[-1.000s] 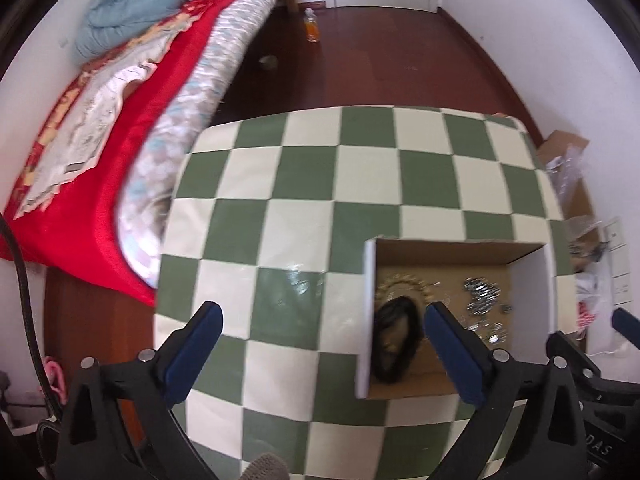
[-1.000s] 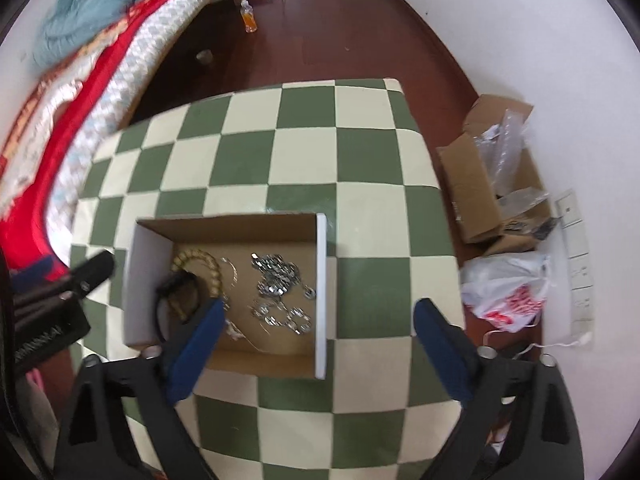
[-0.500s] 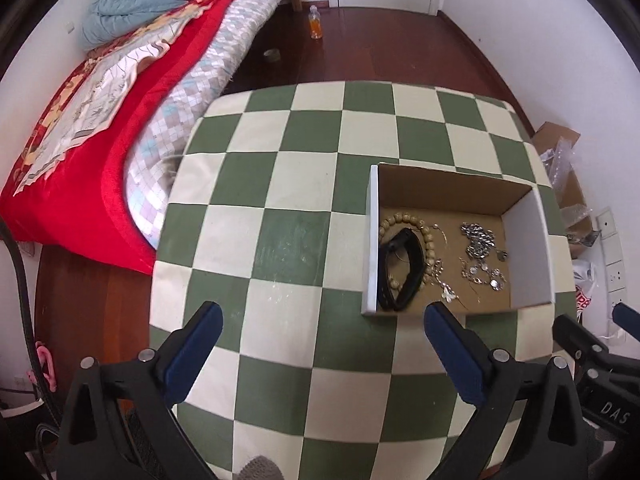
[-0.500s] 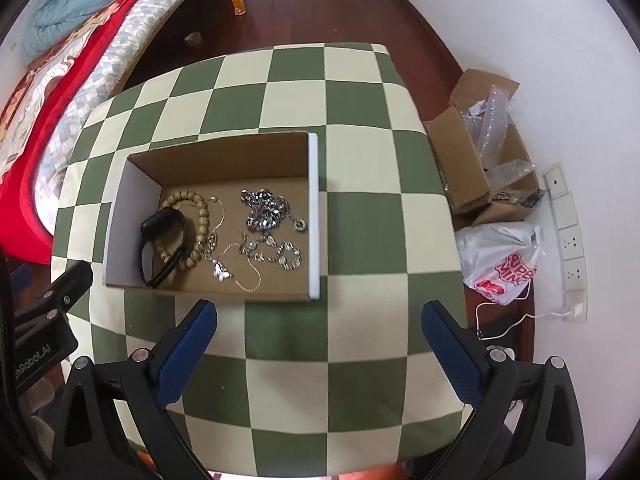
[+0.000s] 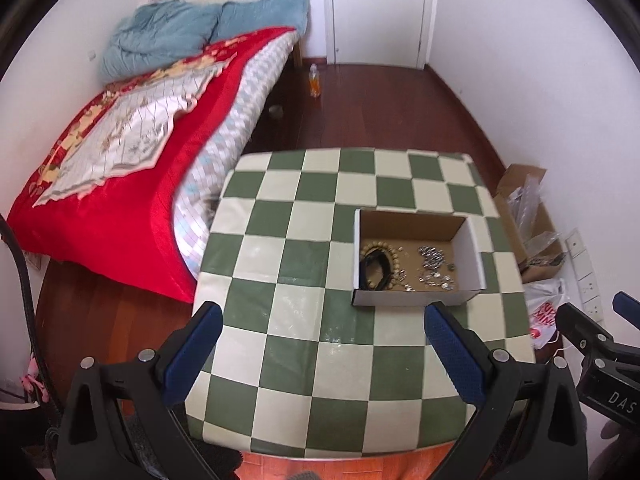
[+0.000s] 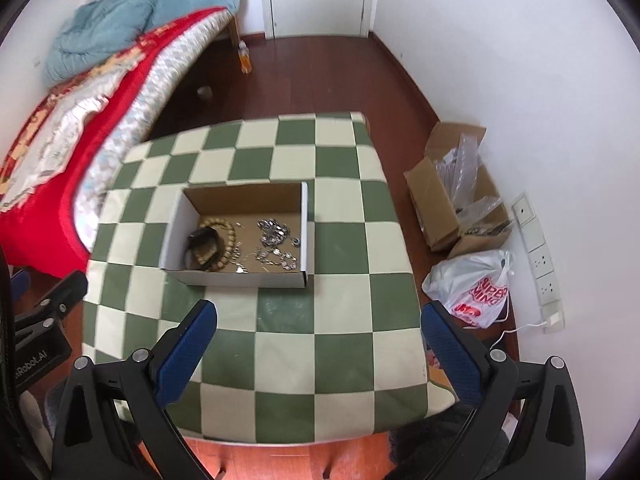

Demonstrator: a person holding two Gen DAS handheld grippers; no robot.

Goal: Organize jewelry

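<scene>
While jewelry sits in box (image 6: 240, 236), left gripper (image 5: 324, 344) and right gripper (image 6: 320, 340) gape wide, holding nothing, above table (image 6: 320, 360).

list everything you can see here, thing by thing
table: 1, green and cream checks, centre of room
box: 1, cardboard, white outside, open, on the table
bead bracelet: 1, tan, left part of the box
black band: 1, black, lying on the bead bracelet
silver jewelry: a loose pile, count unclear, right part of the box
bed: 1, red cover, left of the table
blue blanket: 1, bunched at the bed's far end
bottle: 1, orange, on the floor near the door
door: 1, white, far wall
carton: 1, brown, with clear plastic, floor on the right
plastic bag: 1, white with red print, beside the carton
wall sockets: white strip, right wall
left gripper: blue pads, open, empty
right gripper: blue pads, open, empty
</scene>
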